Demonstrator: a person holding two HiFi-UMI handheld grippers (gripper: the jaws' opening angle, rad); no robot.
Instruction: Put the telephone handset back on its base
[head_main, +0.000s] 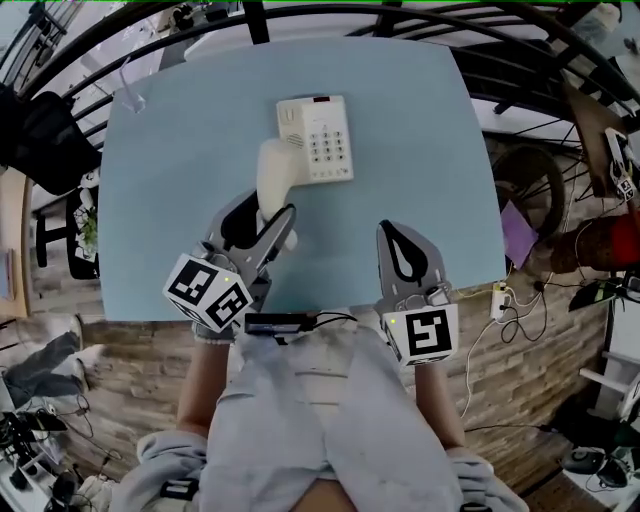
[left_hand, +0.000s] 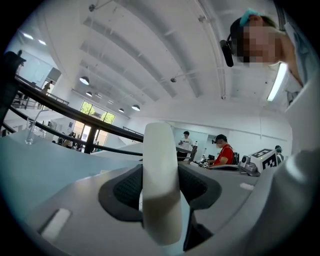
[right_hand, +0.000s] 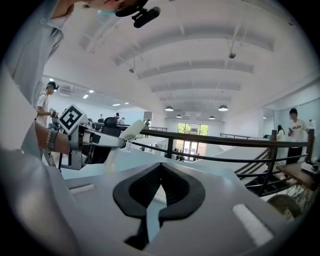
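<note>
A cream telephone base (head_main: 318, 138) with a keypad lies at the far middle of the pale blue table (head_main: 420, 140). The cream handset (head_main: 276, 176) is lifted off it, just left of the base, with its near end clamped in my left gripper (head_main: 272, 226). In the left gripper view the handset (left_hand: 160, 187) stands upright between the jaws. My right gripper (head_main: 398, 243) hovers over the table's near right, shut with nothing in it. From the right gripper view, the handset (right_hand: 121, 140) and left gripper (right_hand: 107, 143) show at the left.
A clear glass (head_main: 131, 92) stands at the table's far left corner. Black railings (head_main: 420, 20) run behind the table, and chairs and cables crowd the floor to the right. The person's legs (head_main: 320, 420) are below the near edge.
</note>
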